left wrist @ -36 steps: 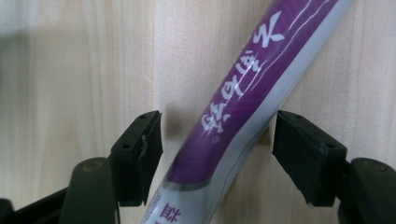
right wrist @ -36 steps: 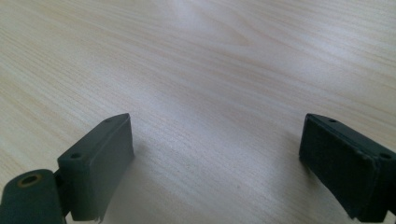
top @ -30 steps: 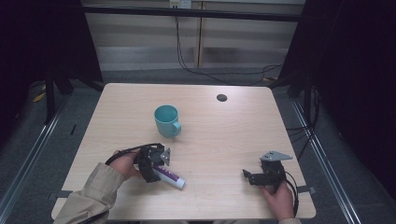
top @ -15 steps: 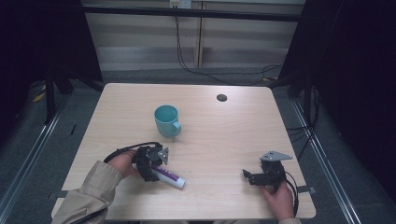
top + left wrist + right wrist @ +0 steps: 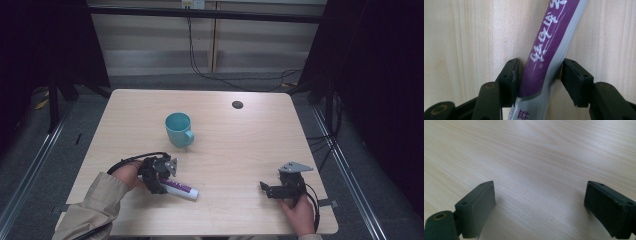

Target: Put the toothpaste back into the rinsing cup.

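A purple and silver tube (image 5: 181,189) lies flat on the wooden table (image 5: 240,145) near the front left. My left gripper (image 5: 159,180) is down over its left end. In the left gripper view the tube (image 5: 546,45) runs up between the jaws. The left gripper (image 5: 540,72) has just been closing, and both pads now touch the tube's sides. A teal mug (image 5: 178,129) stands upright behind it, handle toward the front right. My right gripper (image 5: 267,190) rests at the front right, pointing left. In its own view the right gripper (image 5: 539,205) stands open over bare wood.
A small dark round hole (image 5: 237,104) sits in the tabletop at the back right. Cables hang behind the table's far edge. Dark curtains and floor rails flank both sides.
The left hand has shifted slightly toward the near edge and settled over the tube's end. The right hand has not moved.
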`<move>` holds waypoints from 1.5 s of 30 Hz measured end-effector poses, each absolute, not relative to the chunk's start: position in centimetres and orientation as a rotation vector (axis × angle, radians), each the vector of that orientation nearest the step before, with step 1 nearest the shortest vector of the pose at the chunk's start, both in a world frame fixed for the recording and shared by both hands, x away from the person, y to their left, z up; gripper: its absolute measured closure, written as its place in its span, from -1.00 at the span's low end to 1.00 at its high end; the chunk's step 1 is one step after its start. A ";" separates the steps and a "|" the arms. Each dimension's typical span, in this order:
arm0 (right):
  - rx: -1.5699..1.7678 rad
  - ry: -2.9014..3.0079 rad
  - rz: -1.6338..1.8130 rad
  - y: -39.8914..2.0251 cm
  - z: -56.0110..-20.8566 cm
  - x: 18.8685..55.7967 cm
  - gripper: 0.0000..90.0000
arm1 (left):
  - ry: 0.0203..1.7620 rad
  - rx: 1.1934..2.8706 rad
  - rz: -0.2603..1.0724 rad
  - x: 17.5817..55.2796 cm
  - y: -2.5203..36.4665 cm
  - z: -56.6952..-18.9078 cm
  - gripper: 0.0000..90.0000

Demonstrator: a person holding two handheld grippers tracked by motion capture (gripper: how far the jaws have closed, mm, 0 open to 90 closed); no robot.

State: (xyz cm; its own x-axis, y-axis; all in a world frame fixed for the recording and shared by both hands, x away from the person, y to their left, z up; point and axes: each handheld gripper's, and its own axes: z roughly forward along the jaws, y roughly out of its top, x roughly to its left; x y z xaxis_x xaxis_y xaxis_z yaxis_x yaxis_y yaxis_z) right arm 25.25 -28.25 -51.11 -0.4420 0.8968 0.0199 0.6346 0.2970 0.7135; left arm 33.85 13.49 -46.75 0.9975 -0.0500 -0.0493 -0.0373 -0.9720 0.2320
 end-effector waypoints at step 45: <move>1.370 2.187 0.934 -28.3 -51.1 25.3 -0.80 | 0.157 2.916 -0.032 32.8 14.3 -45.5 0.73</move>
State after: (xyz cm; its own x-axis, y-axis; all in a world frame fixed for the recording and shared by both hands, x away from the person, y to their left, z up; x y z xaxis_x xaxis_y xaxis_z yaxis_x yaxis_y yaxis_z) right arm 25.26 -28.26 -51.11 -0.4435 0.8961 0.0181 0.6329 0.2988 0.7143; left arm 32.82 14.34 -45.46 0.9940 0.1036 -0.0336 0.1085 -0.9698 0.2183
